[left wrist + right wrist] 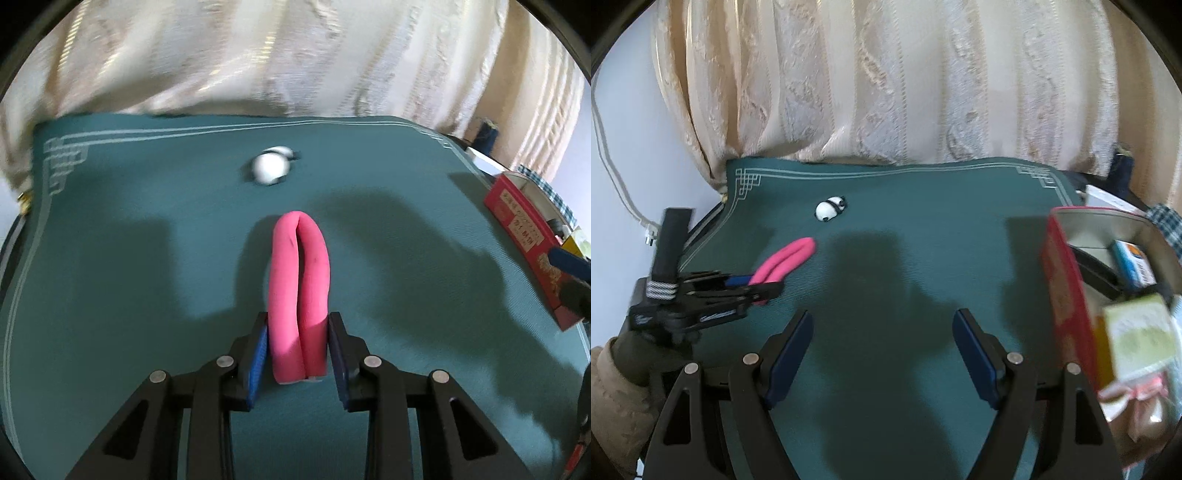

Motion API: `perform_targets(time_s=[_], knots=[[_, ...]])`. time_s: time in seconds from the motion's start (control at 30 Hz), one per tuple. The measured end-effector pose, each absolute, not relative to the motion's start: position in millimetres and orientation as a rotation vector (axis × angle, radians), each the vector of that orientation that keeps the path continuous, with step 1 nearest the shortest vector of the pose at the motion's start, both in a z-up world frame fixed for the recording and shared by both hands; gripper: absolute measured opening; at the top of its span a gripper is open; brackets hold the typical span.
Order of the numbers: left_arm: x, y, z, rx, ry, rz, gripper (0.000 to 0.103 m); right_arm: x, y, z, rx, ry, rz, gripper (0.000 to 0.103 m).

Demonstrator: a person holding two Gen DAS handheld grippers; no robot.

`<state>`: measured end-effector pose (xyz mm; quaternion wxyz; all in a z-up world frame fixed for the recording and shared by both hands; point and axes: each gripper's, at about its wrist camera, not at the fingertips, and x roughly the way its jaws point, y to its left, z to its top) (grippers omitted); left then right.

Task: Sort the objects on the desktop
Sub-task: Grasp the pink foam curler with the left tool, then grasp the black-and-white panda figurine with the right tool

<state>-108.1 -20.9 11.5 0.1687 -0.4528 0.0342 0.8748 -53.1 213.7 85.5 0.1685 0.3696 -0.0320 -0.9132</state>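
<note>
this looks like a room in a home, with a desk or table pushed up against a window. a heavy cream curtain (pixel 886 85) with a woven damask pattern hangs in folds right behind the table. the surface is covered by a dark green mat (pixel 905 229) with a pale fret border at its corners, the kind laid on a household desk. a white cable (pixel 613 177) runs down the plain pale wall (pixel 617 140) at the left. at the right edge sits a red box (pixel 1067 291) crowded with small packets and cartons, with checked cloth (pixel 1167 221) behind it, all ordinary domestic clutter.
</note>
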Motion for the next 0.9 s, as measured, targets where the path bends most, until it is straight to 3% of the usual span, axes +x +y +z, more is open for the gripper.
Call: perform_targets(time_s=[0.1,0.13,0.17,0.2,0.23,0.5,0.53,0.57,0.6,0.63,0.9], knots=[[-102,-45,11,-1.315,0.038,2.511,0.035,-64,199,81,1.077,-0.092,-2.570,0.081],[-102,-52,11,-1.322,0.012,2.516,0.051,-67,196,80,1.088,-0.096,-2.562,0.081],[-102,-57,12,-1.323,-0.006,2.540,0.076,-71,191,78,1.102,-0.101,-2.554,0.081],[-103,-59,14,-1.315,-0.013,2.563,0.085,-74,186,76,1.111,-0.103,-2.547,0.081],[-103,-61,16,-1.294,-0.027,2.576,0.088,-77,181,74,1.121,-0.101,-2.542,0.081],[-125,-56,9,-1.259,-0.075,2.522,0.085,-111,155,71,1.182,-0.127,-2.540,0.081],[-127,-53,6,-1.272,-0.060,2.508,0.075,-117,152,71,1.191,-0.138,-2.539,0.081],[-125,-51,8,-1.244,-0.062,2.502,0.054,-125,149,70,1.202,-0.153,-2.537,0.081],[-124,-52,10,-1.232,-0.070,2.483,0.042,-131,147,69,1.207,-0.165,-2.535,0.081],[-124,-52,8,-1.236,-0.071,2.468,0.035,-137,143,69,1.212,-0.178,-2.532,0.081],[-114,-70,21,-1.172,-0.154,2.484,0.035,-192,106,61,1.252,-0.230,-2.496,0.081]])
